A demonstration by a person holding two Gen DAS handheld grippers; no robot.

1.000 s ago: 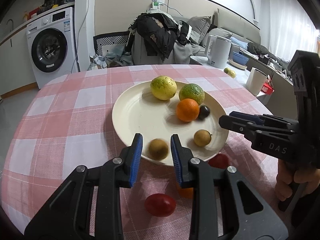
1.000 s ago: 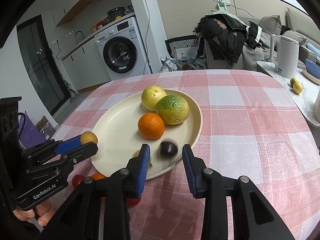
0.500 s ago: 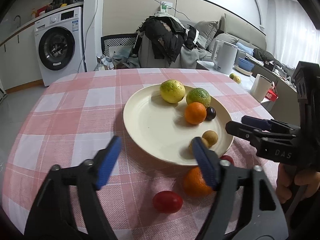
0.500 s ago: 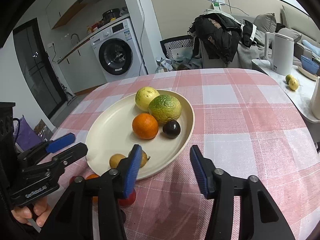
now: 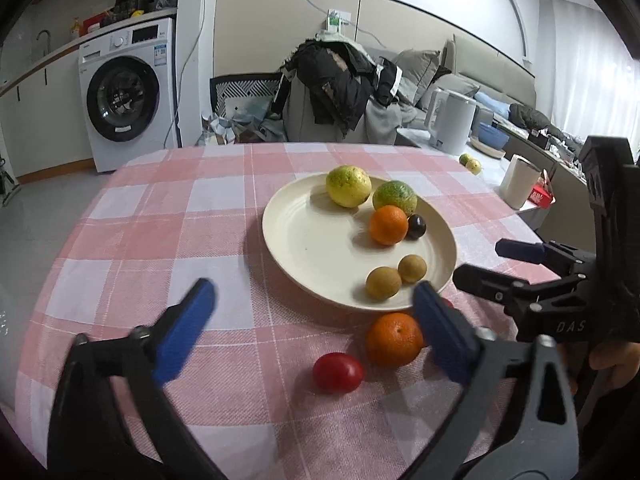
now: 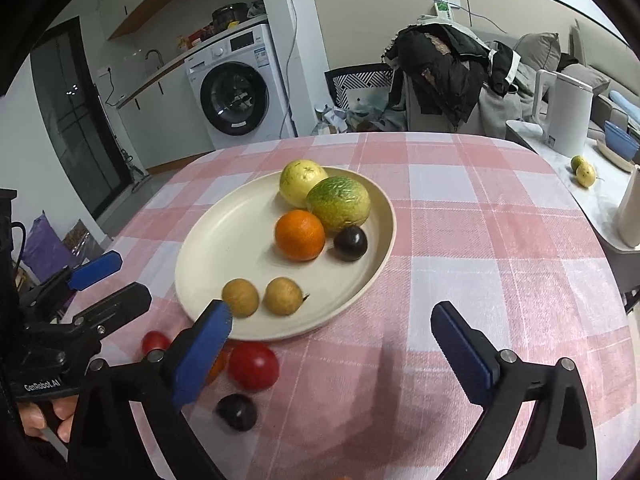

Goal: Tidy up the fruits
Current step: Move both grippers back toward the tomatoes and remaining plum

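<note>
Fruits (image 6: 299, 234) sit on the plate (image 6: 208, 248) — both grippers' jaws opening wide, nothing between them.

Lived-in home, open-plan flat. Washer (image 5: 122, 100) built in under a counter (image 6: 188, 54) with a tap (image 6: 154, 56) and clutter on top: kitchen or laundry corner. Round table (image 5: 168, 216) in pink checked cloth. Chair (image 5: 324, 92) behind it heaped with clothes. Grey sofa (image 5: 496, 76) with cushions along the far wall, white kettle (image 5: 452, 122) on a side table, curtains (image 5: 592, 64) at the window.
</note>
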